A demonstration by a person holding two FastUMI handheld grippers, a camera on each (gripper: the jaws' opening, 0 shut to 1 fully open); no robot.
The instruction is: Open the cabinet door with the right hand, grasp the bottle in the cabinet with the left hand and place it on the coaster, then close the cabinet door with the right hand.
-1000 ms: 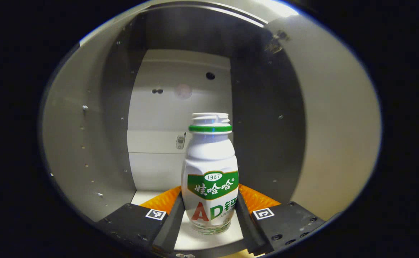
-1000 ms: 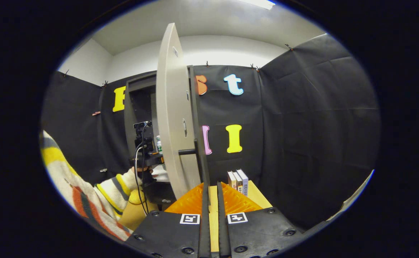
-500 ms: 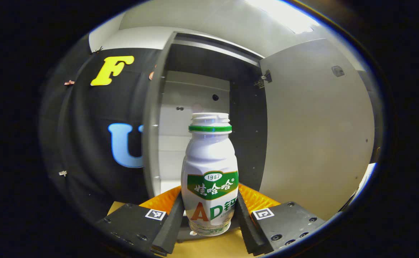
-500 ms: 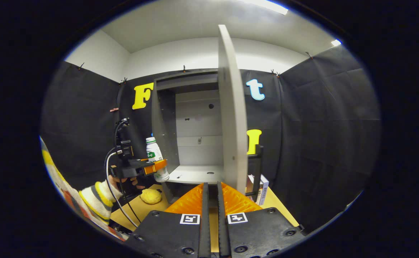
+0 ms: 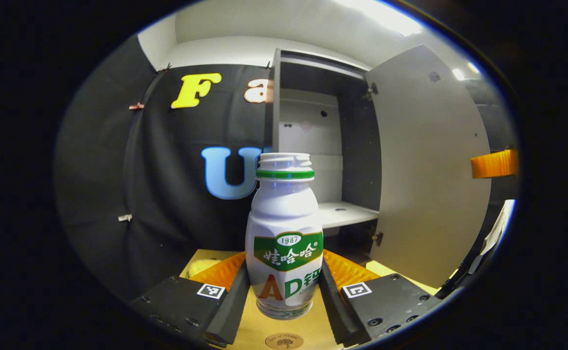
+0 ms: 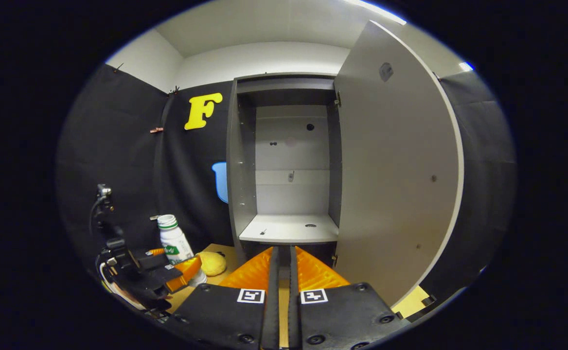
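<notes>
Left tongs [image 5: 284, 291] pinching the yogurt drink bottle [image 5: 284, 233] above the tabletop [image 5: 264, 330]; right tongs [image 6: 280, 272] pressed together, cabinet door [image 6: 396, 184] wide open.

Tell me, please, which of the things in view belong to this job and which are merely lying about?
Belong to the job:
- bottle, clamped in the left gripper
- coaster, on the table under the bottle
- cabinet, shelf bare
- cabinet door, wide open
- right gripper, fingers together, holding nothing

Lying about:
- yellow toy on the table
</notes>
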